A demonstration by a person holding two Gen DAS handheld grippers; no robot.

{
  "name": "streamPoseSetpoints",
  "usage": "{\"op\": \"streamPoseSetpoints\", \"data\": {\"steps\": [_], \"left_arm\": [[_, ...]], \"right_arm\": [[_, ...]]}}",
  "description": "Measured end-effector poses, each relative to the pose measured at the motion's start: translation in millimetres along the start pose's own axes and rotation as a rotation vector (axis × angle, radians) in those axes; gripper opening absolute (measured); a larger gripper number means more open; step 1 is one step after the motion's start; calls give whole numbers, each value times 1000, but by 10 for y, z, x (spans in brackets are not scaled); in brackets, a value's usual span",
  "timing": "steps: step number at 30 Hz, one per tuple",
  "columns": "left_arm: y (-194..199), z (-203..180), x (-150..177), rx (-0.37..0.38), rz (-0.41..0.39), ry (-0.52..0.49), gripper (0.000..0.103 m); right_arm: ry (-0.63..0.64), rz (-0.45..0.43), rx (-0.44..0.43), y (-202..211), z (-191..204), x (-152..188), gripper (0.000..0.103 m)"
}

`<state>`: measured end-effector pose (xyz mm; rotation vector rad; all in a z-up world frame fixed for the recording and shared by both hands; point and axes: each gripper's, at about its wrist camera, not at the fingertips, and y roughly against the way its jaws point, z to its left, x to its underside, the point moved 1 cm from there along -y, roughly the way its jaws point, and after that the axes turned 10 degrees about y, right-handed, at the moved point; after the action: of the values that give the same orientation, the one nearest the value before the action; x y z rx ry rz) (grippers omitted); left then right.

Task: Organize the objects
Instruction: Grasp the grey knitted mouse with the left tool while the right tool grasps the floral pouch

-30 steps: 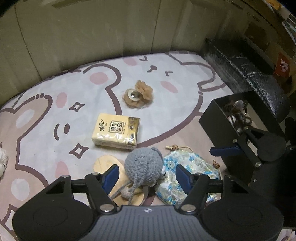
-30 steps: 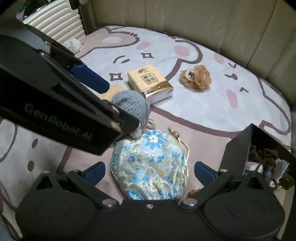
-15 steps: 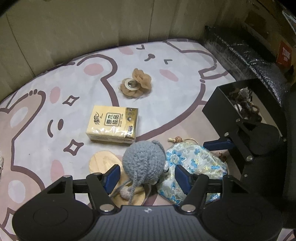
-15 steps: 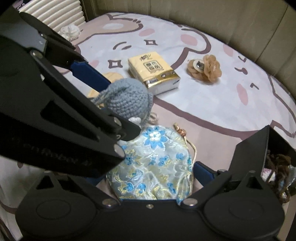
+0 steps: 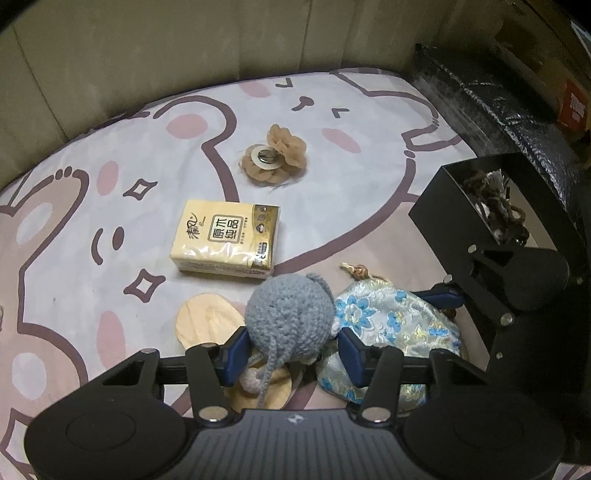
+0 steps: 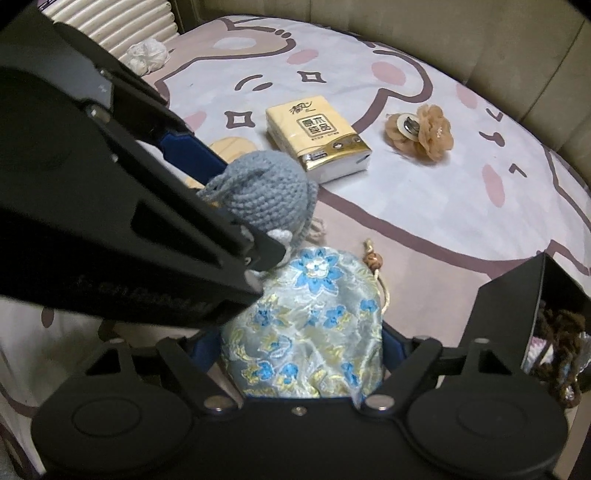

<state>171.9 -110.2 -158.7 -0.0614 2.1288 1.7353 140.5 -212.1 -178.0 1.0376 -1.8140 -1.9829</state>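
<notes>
My left gripper (image 5: 291,350) has closed on the grey crocheted toy (image 5: 290,319), which rests over a round wooden coaster (image 5: 207,319). My right gripper (image 6: 303,343) has closed on the blue floral brocade pouch (image 6: 306,328), which lies just right of the toy (image 6: 266,188). The pouch also shows in the left wrist view (image 5: 391,321). A black open box (image 5: 495,210) holding brown yarn-like items stands to the right. A yellow tissue pack (image 5: 227,236) and a tan fabric flower clip (image 5: 273,158) lie farther back on the bed.
The cartoon-bear bedsheet (image 5: 110,206) covers the surface, with a padded beige headboard (image 5: 184,44) behind. A black wrapped bundle (image 5: 491,96) lies at the right edge. A white crumpled item (image 6: 147,55) sits at the far left by a ribbed white panel (image 6: 122,22).
Both grippers moved forward and down and narrowed: the left one closed around the grey toy, the right one around the floral pouch.
</notes>
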Motion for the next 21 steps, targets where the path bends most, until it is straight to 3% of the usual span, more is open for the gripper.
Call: {"op": "streamPoseSetpoints", "data": {"steps": [15,21], "left_arm": [[310,143,-64,12,-98,100,52],[493,215,-67,9,-148,136,52]], "right_arm": [[-23,-76,25,263,-5,-45,84],[-79,-117,81,448,-64,-45,84]]}}
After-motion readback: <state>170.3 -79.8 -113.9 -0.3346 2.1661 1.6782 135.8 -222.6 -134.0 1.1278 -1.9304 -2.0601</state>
